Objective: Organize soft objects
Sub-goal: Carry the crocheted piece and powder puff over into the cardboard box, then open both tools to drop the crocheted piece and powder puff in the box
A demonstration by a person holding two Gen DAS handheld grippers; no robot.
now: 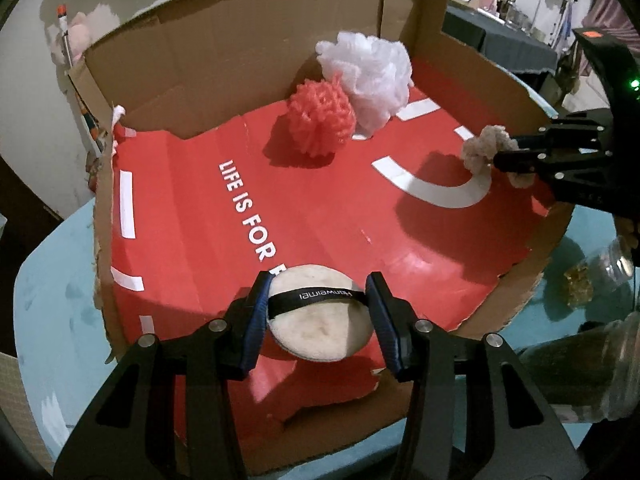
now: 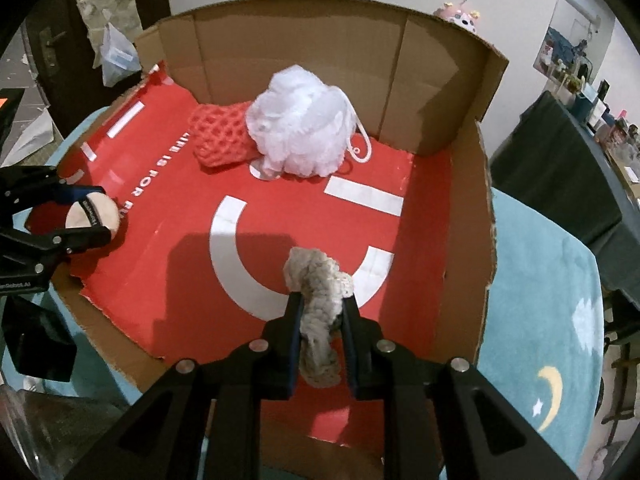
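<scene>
Two soft things, a white puff (image 2: pixel 304 120) and a red pom-pom (image 1: pixel 322 120), were already placed by the box's (image 2: pixel 464 216) far wall. A powder pad (image 1: pixel 318 320) was held in the left gripper (image 1: pixel 318 320) and a knitted scrunchie (image 2: pixel 320 308) pinched in the right gripper (image 2: pixel 320 320), both over the near edge, not yet set down.

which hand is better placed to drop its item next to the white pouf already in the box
Right, probably. The right gripper holds the beige scrunchie over the box floor facing the white pouf; the left gripper with its powder puff hangs nearer the front edge.
</scene>
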